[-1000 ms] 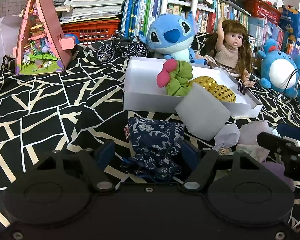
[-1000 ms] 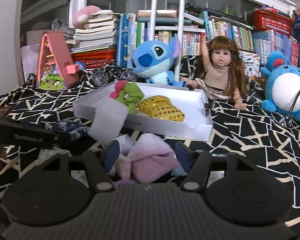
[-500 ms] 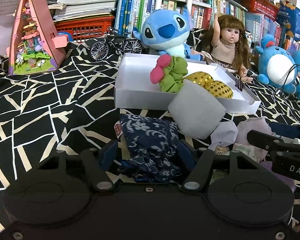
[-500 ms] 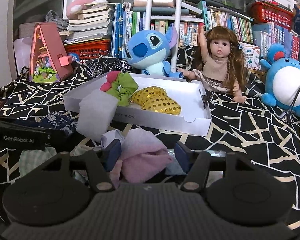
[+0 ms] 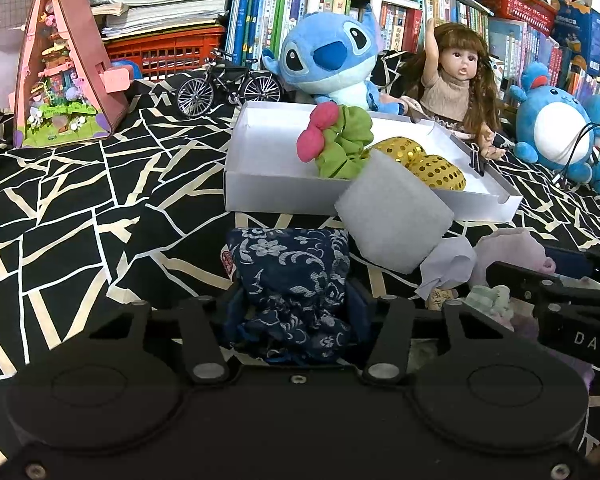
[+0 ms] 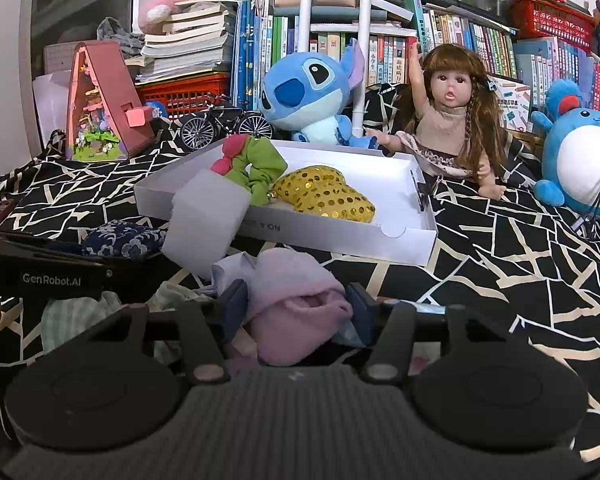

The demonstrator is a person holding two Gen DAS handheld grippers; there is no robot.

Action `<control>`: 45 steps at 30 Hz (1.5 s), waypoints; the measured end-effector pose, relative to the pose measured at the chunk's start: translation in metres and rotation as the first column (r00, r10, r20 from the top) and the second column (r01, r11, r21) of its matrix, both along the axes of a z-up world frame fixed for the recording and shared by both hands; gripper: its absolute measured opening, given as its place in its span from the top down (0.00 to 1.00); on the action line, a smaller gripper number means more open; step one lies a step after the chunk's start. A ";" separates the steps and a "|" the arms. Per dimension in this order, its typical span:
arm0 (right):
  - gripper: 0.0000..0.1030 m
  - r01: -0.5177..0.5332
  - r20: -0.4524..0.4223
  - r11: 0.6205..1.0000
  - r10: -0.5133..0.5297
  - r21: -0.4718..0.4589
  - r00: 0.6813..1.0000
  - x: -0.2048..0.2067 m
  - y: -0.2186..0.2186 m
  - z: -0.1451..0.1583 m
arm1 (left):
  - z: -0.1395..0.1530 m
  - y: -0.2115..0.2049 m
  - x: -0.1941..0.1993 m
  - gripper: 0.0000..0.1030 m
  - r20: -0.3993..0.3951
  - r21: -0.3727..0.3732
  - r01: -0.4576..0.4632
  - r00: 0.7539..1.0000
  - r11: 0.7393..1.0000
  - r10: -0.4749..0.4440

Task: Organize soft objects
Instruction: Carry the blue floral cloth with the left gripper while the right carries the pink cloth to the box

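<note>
Nearest in, the left gripper (image 5: 296,308) has its jaws clamped on the navy floral cloth (image 5: 296,276), just short of the white box (image 5: 268,190), while the right gripper (image 6: 296,312) pinches the lilac cloth (image 6: 296,300) the same way. Carry each bundle high over the box's near wall and skirt the grey foam block (image 5: 392,220) leaning there, then let go inside, by the green scrunchie (image 5: 342,148). How firmly either bundle sits is probably hidden: the gripper bodies cover their undersides.

Home playroom: bookshelves (image 6: 440,52), plush toys (image 6: 304,92).
</note>
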State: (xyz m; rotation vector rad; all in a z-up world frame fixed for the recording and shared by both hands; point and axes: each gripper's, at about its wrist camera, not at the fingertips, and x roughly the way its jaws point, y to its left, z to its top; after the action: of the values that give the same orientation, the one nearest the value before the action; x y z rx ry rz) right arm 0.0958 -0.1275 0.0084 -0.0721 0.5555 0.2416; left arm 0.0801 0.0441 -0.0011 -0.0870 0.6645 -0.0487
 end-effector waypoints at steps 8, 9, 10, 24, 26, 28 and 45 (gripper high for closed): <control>0.53 0.010 0.019 1.000 -0.010 0.006 1.000 -0.004 -0.002 0.006 | 0.007 0.000 -0.006 0.55 0.026 0.010 0.003 1.000 1.000 -0.004; 0.53 0.012 0.024 1.000 -0.012 0.005 1.000 -0.005 -0.002 0.007 | 0.008 0.000 -0.006 0.55 0.028 0.008 0.004 1.000 1.000 -0.004; 0.53 0.014 0.030 1.000 -0.014 0.006 0.999 -0.006 -0.003 0.009 | 0.010 0.000 -0.007 0.55 0.032 0.007 0.004 0.999 1.000 -0.004; 0.54 0.021 0.079 0.999 -0.024 0.033 0.997 -0.011 -0.007 0.025 | 0.036 0.005 -0.022 0.55 0.094 -0.019 0.013 0.996 1.000 -0.012; 0.54 0.023 0.084 0.999 -0.025 0.034 0.996 -0.012 -0.008 0.026 | 0.039 0.005 -0.023 0.55 0.100 -0.022 0.015 0.995 1.000 -0.013; 0.54 0.024 0.087 0.999 -0.027 0.036 0.996 -0.013 -0.008 0.028 | 0.042 0.006 -0.024 0.55 0.106 -0.024 0.017 0.994 1.000 -0.015; 0.54 0.040 0.134 0.995 -0.052 0.088 0.990 0.002 -0.023 0.054 | 0.069 0.015 0.000 0.55 0.140 -0.029 0.020 0.990 0.999 -0.016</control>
State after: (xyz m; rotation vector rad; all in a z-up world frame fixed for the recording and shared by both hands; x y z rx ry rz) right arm 0.0982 -0.1502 0.0626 0.0070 0.4097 0.2131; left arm 0.0805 0.0595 0.0683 -0.1058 0.5242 -0.0814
